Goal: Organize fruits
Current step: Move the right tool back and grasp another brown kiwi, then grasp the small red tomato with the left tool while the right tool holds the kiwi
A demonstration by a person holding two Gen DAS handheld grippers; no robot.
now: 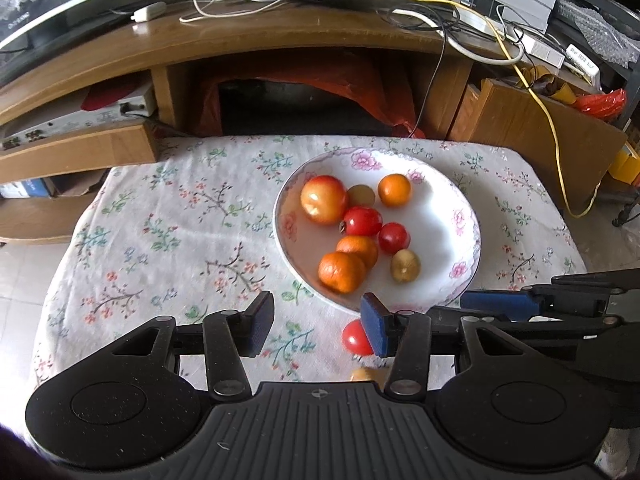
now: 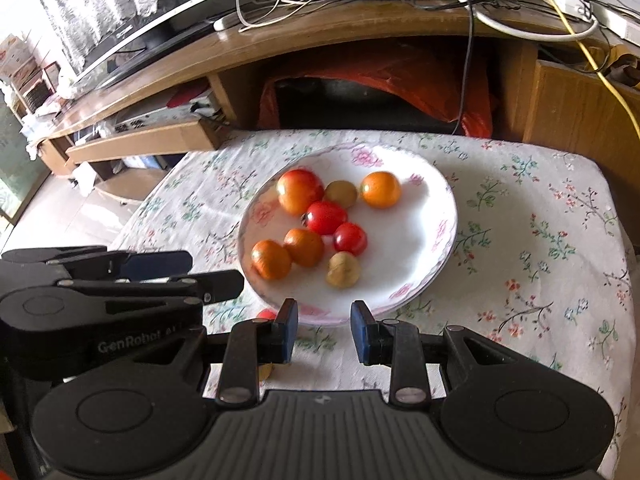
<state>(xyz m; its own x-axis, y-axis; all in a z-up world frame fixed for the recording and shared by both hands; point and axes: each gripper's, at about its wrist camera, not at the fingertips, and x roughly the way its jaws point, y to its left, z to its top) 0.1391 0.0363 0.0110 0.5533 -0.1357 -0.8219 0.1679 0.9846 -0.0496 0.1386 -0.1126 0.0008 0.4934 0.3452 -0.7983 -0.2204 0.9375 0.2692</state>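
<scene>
The left claw (image 1: 316, 326) hangs low over the near edge of the counter (image 1: 168, 240), its two blue-padded fingers spread wide with nothing between them. Just beside its right finger, on the floral cloth, lies a red tomato (image 1: 356, 338), outside the plate; a small tan fruit (image 1: 366, 375) peeks out nearer the camera, mostly hidden by the claw body.

The right claw (image 2: 324, 326) hovers alongside, its fingers also spread apart and empty, their tips just short of the near rim of the plate (image 2: 420, 208). From this view the left claw shows at the left edge, and the stray tomato (image 2: 266, 314) is partly hidden behind the right claw's left finger.

The white plate with pink flowers (image 1: 448, 216) sits in the middle of the counter and carries eight fruits: a large red-yellow apple (image 1: 323, 199) at the far left, a brownish round fruit (image 1: 361, 195) touching it, an orange (image 1: 394, 189) farther right and apart, two red tomatoes (image 1: 363, 221) in the centre, two more oranges (image 1: 342, 272) touching each other at the near side, and another brownish fruit (image 1: 405, 265) just beside them.

Behind the counter stands a wooden TV stand (image 1: 256, 40) strewn with cables.
</scene>
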